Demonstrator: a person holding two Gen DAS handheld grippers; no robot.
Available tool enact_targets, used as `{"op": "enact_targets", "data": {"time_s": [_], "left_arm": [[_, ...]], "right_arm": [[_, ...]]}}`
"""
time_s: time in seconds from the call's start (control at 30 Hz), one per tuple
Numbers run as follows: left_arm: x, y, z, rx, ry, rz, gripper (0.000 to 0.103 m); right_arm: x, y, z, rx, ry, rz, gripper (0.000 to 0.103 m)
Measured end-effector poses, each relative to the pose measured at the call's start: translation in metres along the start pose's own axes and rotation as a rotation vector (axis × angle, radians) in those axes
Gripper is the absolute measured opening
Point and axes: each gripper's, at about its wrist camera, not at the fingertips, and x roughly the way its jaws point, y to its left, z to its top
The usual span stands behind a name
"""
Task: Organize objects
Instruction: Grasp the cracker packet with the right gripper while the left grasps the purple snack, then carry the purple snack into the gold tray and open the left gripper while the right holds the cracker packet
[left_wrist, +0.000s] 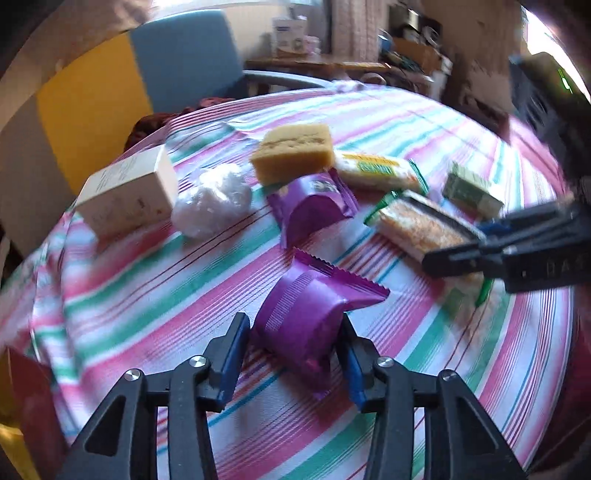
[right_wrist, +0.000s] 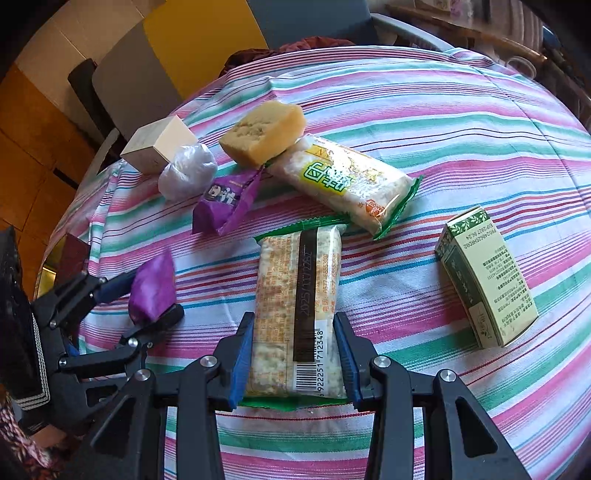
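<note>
near edge, left wrist view: left gripper (left_wrist: 295, 332) grasps a glossy purple foil packet (left_wrist: 314, 314), crimped ends, puffy middle, blue pads touching both sides. beyond it on the striped tablecloth (left_wrist: 166, 295): second purple packet (left_wrist: 314, 206), porous yellow sponge (left_wrist: 293, 151), crumpled white plastic ball (left_wrist: 212, 203), cream carton (left_wrist: 129, 195). motion blur smears print.

right wrist view: right gripper (right_wrist: 293, 328) clasps a clear rice cracker pack (right_wrist: 295, 306), near end hidden behind the jaws. green box (right_wrist: 487, 277) lies right, apart.
</note>
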Motion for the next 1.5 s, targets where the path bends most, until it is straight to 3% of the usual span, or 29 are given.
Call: {"op": "enact_targets", "data": {"time_s": [0.17, 0.37, 0.53, 0.77, 0.97, 1.23, 1.5], "left_arm": [[-0.004, -0.003, -0.01, -0.055, -0.048, 0.017, 0.047], [-0.005, 0.0, -0.013, -0.069, -0.085, -0.012, 0.034], [-0.012, -0.005, -0.023, -0.07, -0.1, 0.013, 0.03], [-0.026, -0.003, -0.039, -0.113, -0.132, 0.019, 0.03], [-0.052, 0.008, -0.056, -0.224, -0.161, -0.018, 0.03], [-0.097, 0.01, -0.087, -0.285, -0.199, -0.049, 0.03], [-0.149, 0.041, -0.114, -0.384, -0.262, -0.004, 0.03]], "right_arm": [[0.0, 0.0, 0.0, -0.001, 0.0, -0.001, 0.042], [0.0, 0.002, 0.0, -0.014, -0.004, -0.012, 0.042], [-0.001, 0.003, 0.0, -0.014, -0.012, -0.004, 0.042], [-0.001, 0.013, -0.002, -0.033, -0.018, 0.084, 0.042], [-0.001, 0.024, -0.005, -0.068, -0.019, 0.103, 0.042], [0.004, 0.032, -0.01, -0.09, -0.007, 0.114, 0.042], [0.002, 0.039, -0.012, -0.113, -0.019, 0.133, 0.042]]}}
